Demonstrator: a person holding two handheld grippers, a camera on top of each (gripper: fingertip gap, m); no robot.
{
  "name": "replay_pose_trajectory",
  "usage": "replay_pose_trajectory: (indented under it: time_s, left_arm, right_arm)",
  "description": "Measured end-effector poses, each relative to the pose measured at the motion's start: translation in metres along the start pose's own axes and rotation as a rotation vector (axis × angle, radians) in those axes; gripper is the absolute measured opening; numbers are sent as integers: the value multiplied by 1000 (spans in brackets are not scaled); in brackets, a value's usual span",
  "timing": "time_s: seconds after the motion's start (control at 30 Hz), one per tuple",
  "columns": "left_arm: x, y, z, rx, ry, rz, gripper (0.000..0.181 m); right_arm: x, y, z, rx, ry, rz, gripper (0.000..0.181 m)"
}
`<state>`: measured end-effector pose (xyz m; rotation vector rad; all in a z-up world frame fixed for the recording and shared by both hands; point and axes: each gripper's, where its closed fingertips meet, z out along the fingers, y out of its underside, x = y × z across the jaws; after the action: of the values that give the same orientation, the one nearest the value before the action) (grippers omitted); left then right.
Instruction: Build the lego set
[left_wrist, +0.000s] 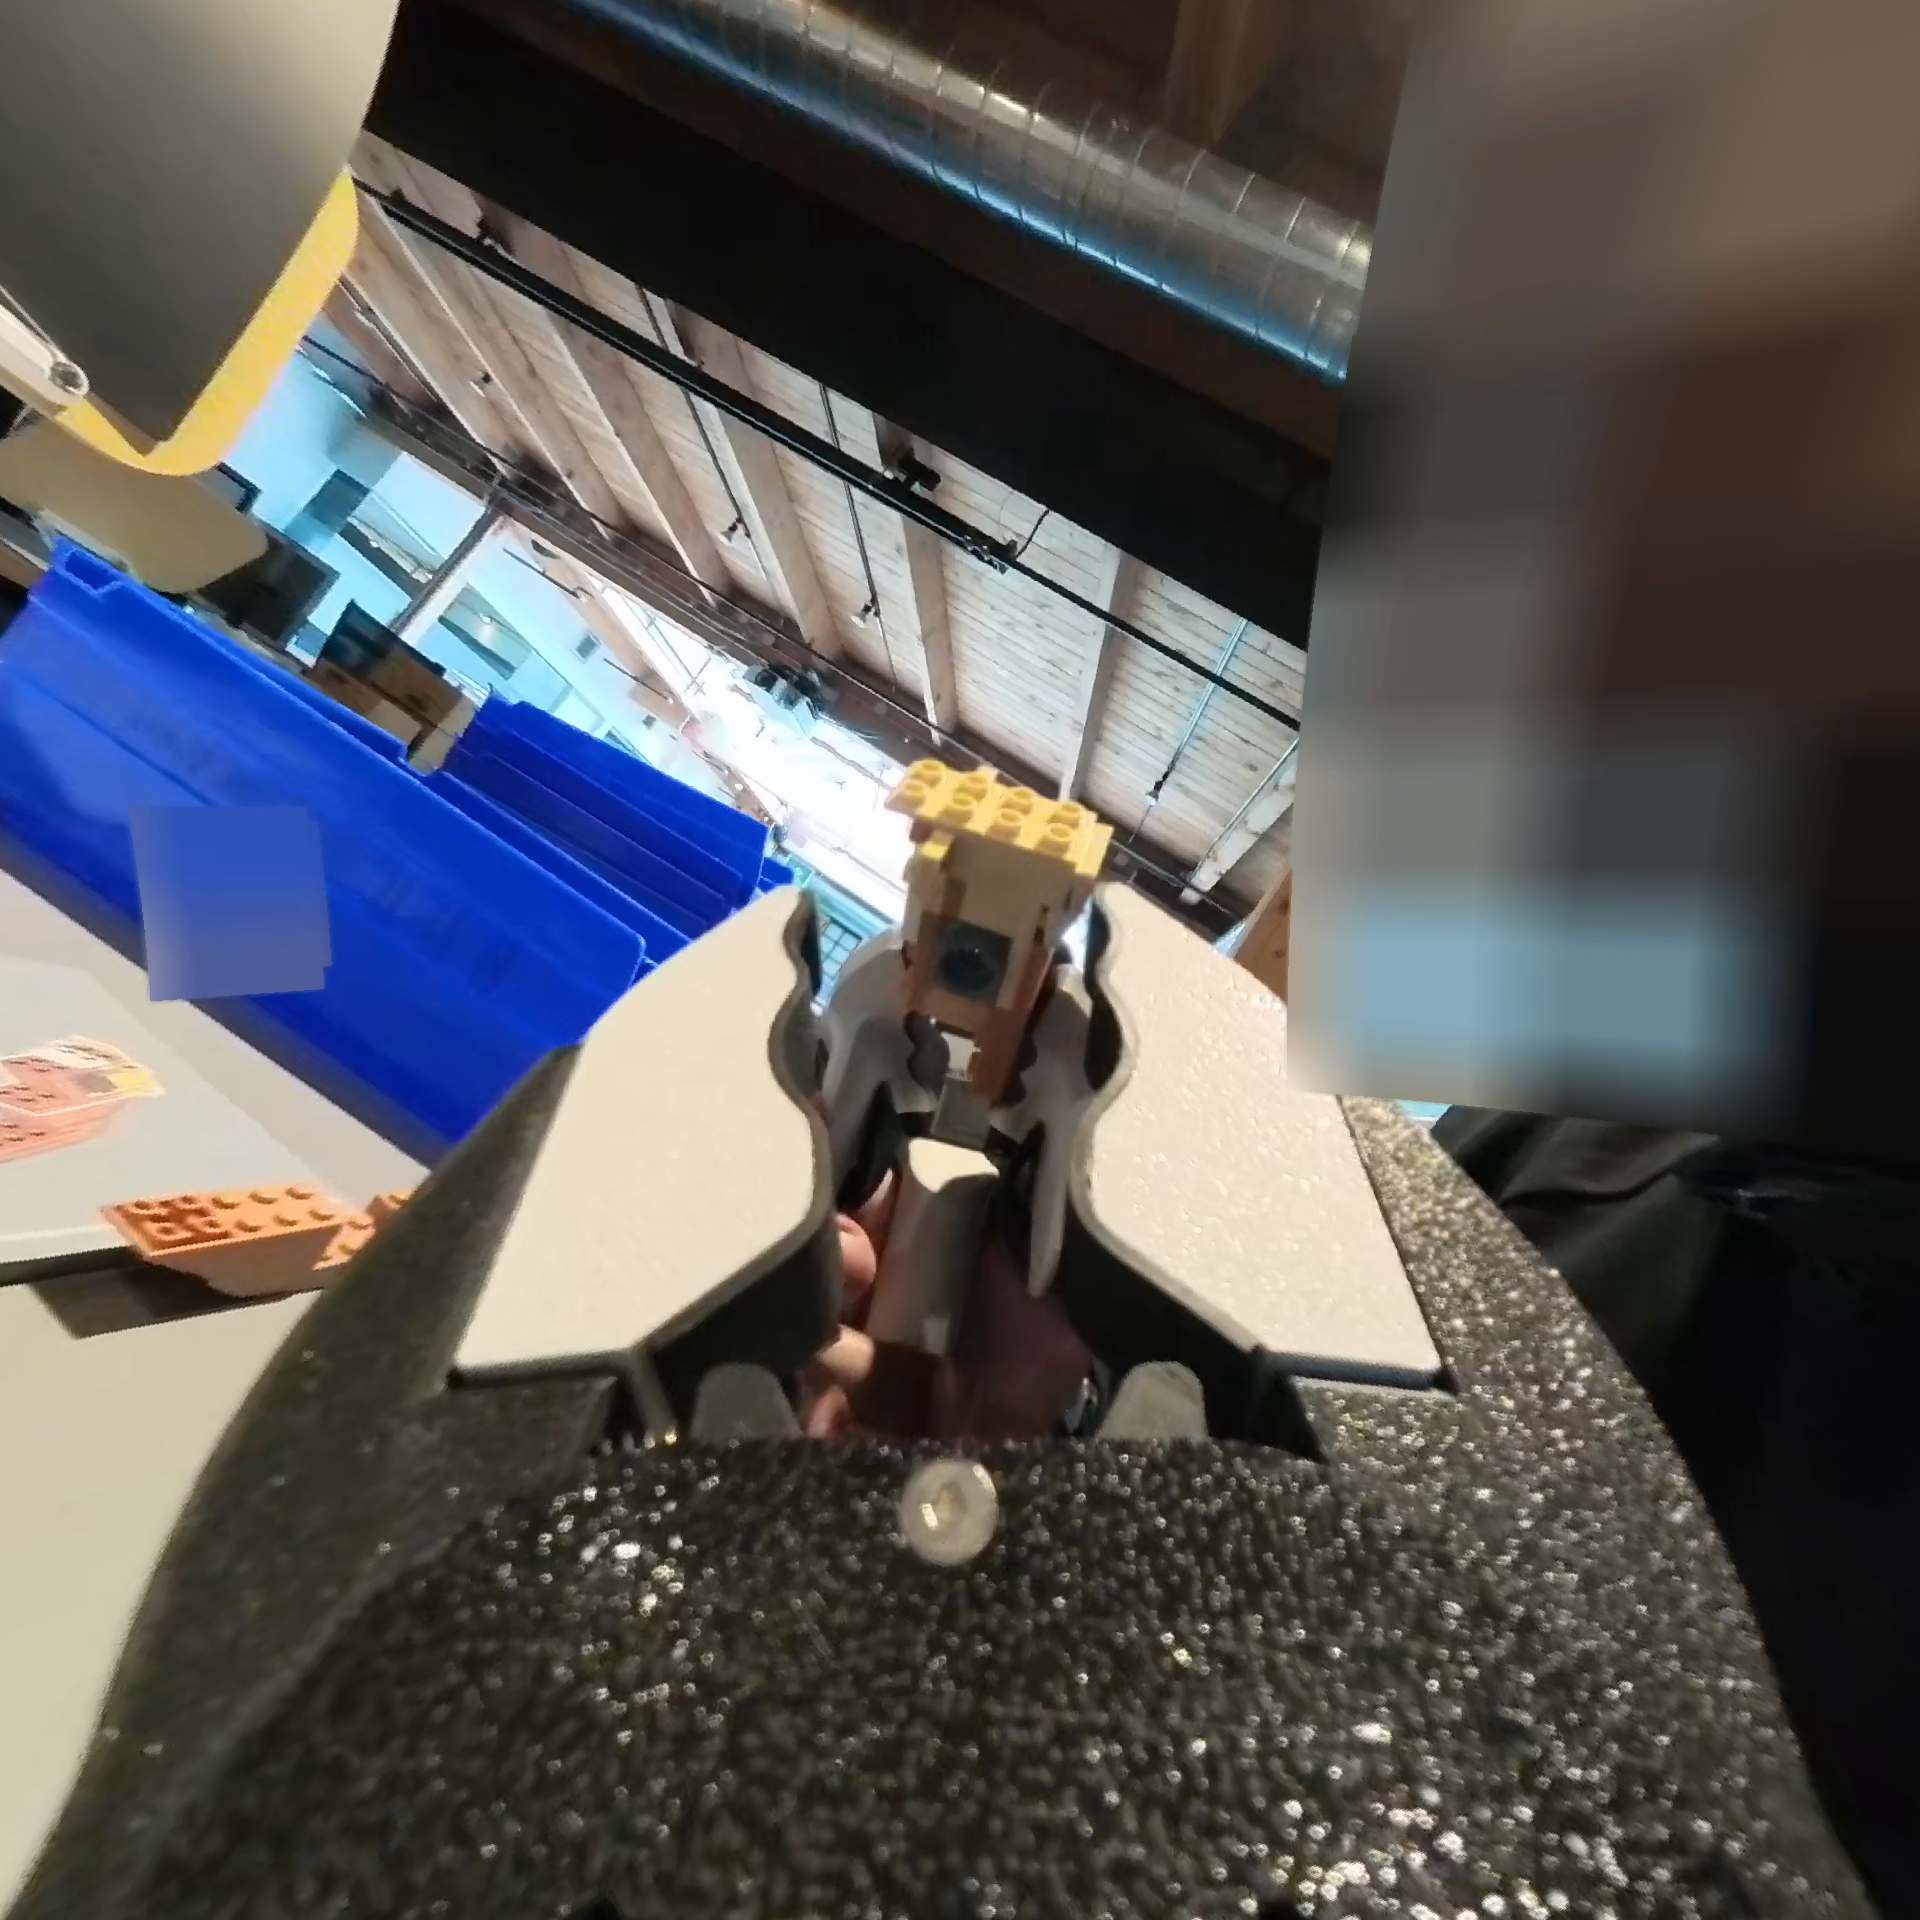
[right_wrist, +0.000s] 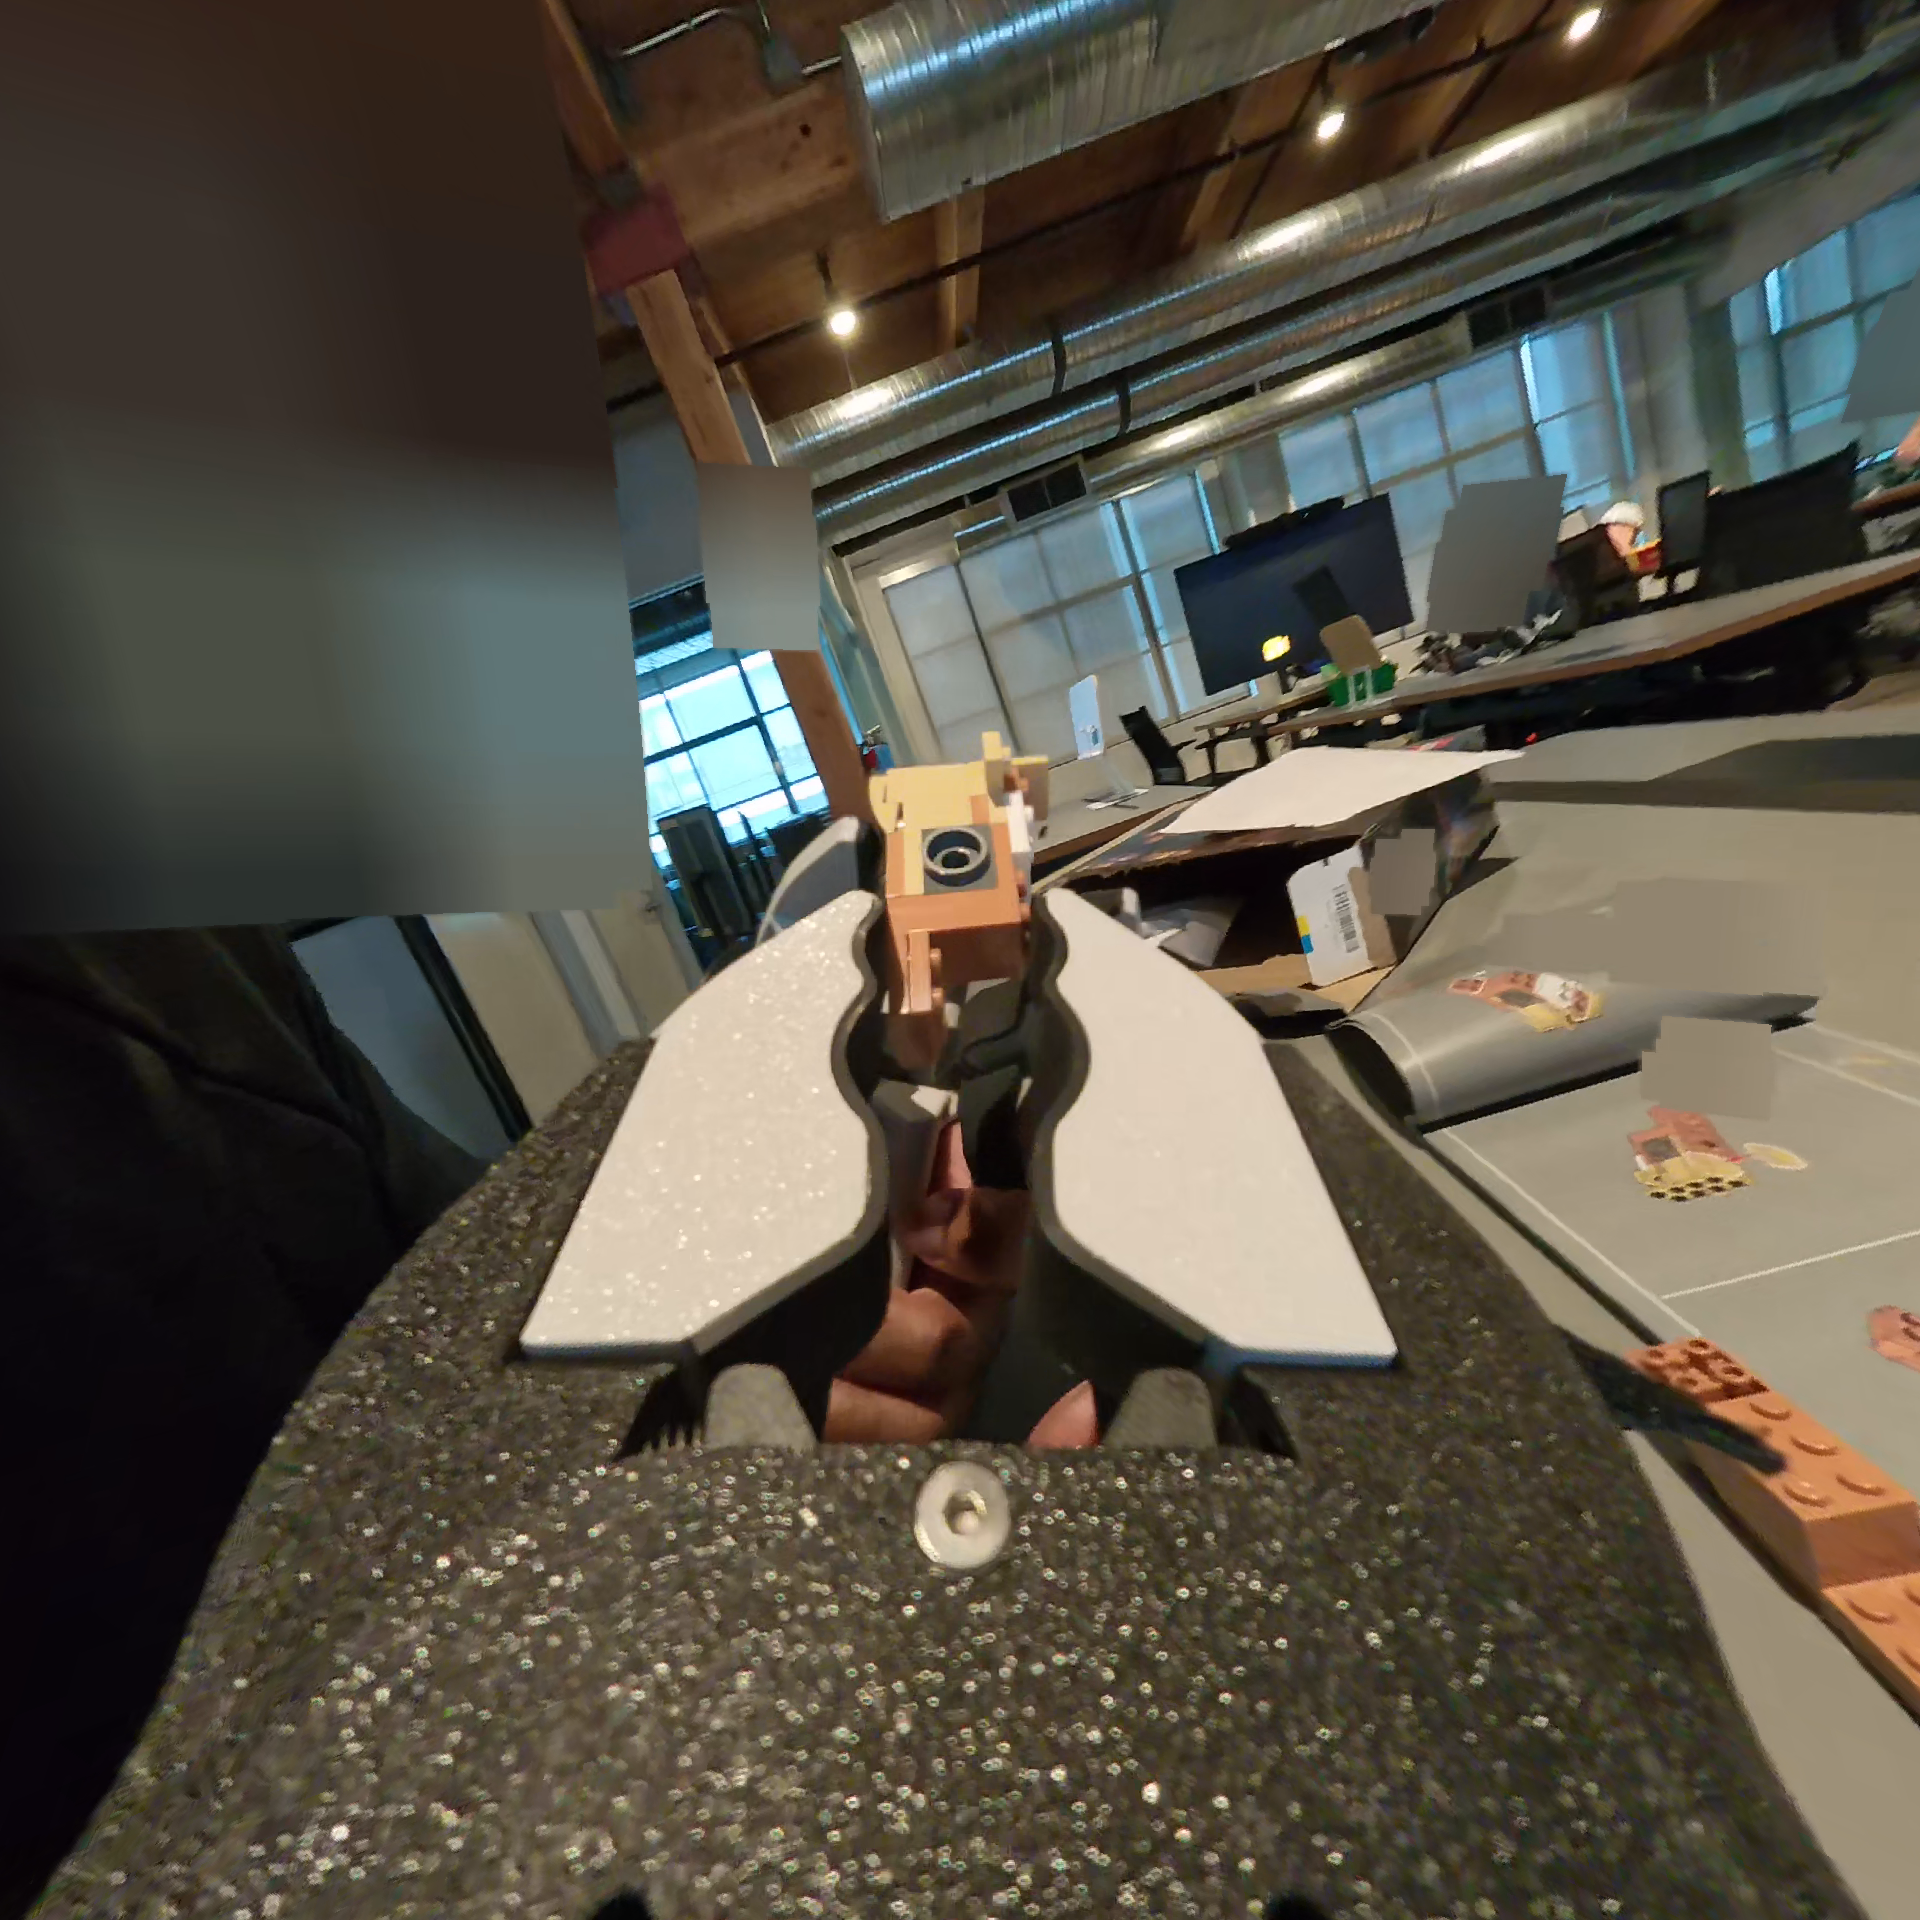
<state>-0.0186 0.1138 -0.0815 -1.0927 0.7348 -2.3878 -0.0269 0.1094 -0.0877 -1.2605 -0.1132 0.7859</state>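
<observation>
Slippage is what I'm worrying about most here. I'm holding the model up in the air, well clear of the table, with both tools meeting on it nose to nose. The right gripper is pinching the brown base of the model between its tips. The left gripper is closing in around the same piece, but a gap is showing on one side, so I cannot tell whether it is actually clamping or only framing it.

If I'm squeezing off-centre, the stacked tan and yellow plates on top could be popping loose, since only stud friction is keeping them on. If the two tools are pulling or twisting against each other, the model could be splitting at a seam and dropping. The next brick is waiting on the table, and I'm seeing no free tool to fetch it.
</observation>
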Motion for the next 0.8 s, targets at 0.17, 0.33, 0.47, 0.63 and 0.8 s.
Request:
replay_pose_trajectory:
  time_s: [0.17, 0.33, 0.47, 0.63, 0.8]
  left_arm:
    - [2, 0, 1, 23, 5, 1, 43]
    - [7, -1, 2, 56, 28, 7, 37]
    - [11, -2, 2, 72, 44, 32, 32]
    - [16, -2, 1, 82, 65, 53, 31]
    - [16, -2, 0, 76, 68, 68, 30]
  right_arm:
    - [0, 0, 0, 8, 31, -66, 25]
    - [-2, 0, 1, 14, 47, -105, 25]
    - [-5, 1, 2, 14, 52, -138, 25]
    - [-9, 1, 3, 11, 54, -184, 25]
    - [-10, 2, 3, 2, 61, -208, 25]
